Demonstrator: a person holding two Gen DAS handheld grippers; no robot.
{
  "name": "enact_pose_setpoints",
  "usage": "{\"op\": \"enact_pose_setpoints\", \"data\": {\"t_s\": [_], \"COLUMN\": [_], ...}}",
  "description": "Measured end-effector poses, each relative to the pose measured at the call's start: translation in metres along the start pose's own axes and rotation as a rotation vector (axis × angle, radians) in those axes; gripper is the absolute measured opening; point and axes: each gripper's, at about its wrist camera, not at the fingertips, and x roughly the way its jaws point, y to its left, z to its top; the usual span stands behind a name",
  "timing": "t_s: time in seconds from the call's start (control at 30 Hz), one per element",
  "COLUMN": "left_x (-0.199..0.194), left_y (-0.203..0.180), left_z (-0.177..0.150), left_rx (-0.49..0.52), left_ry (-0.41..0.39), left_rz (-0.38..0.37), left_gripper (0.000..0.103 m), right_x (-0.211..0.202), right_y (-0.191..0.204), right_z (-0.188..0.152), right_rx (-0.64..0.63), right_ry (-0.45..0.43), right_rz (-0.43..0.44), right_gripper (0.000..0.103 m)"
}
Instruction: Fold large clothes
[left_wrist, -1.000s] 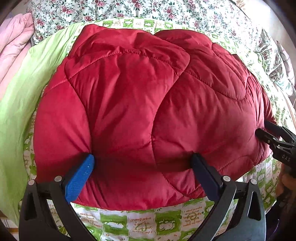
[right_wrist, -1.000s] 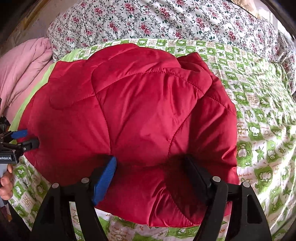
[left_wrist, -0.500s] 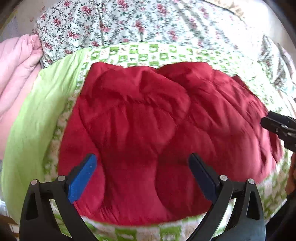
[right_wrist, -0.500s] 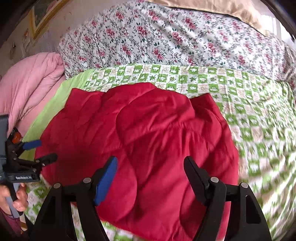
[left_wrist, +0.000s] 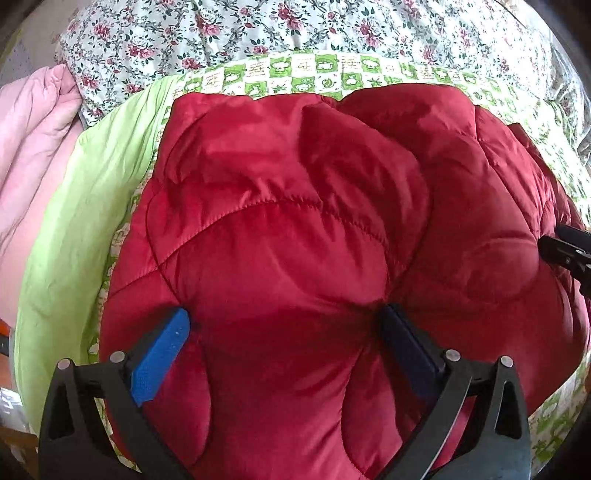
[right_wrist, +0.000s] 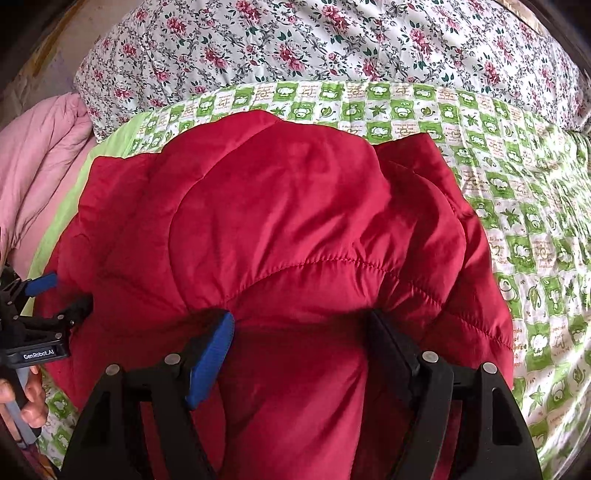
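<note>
A red quilted padded jacket (left_wrist: 295, 229) lies folded into a puffy bundle on the green patterned sheet (left_wrist: 306, 74). My left gripper (left_wrist: 284, 325) is wide open, its fingers pressed down into the jacket's near left part, fabric bulging between them. My right gripper (right_wrist: 299, 328) is also wide open and pressed into the jacket (right_wrist: 295, 229) at its near right part. Each gripper shows in the other's view: the right one at the right edge (left_wrist: 565, 251), the left one at the left edge (right_wrist: 48, 295).
A floral quilt (right_wrist: 314, 44) lies across the far side of the bed. A pink blanket (left_wrist: 33, 147) is bunched at the left, beside a plain light-green cover (left_wrist: 74, 229). The green patterned sheet (right_wrist: 535, 221) stretches to the right of the jacket.
Both grippers pulled back and up off the jacket half a second ago, then came back down and now press into it again. The jaws stayed open throughout.
</note>
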Motion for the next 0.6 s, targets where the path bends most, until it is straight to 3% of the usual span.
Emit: {"op": "enact_pose_setpoints", "data": {"t_s": [0.33, 0.6], "left_x": [-0.003, -0.017], "left_y": [0.003, 0.010], "left_z": [-0.003, -0.014], "left_rx": [-0.003, -0.021], "left_ry": [-0.009, -0.028], "left_rz": [-0.010, -0.038], "left_gripper": [0.103, 0.103], "right_x": [-0.010, -0.046], "right_y": [-0.004, 0.005], "right_z": [-0.014, -0.027], "right_rx": [-0.003, -0.008], "right_ry": [-0.026, -0.077], "right_rz": [0.008, 0.057], "right_gripper": [0.075, 0.075]}}
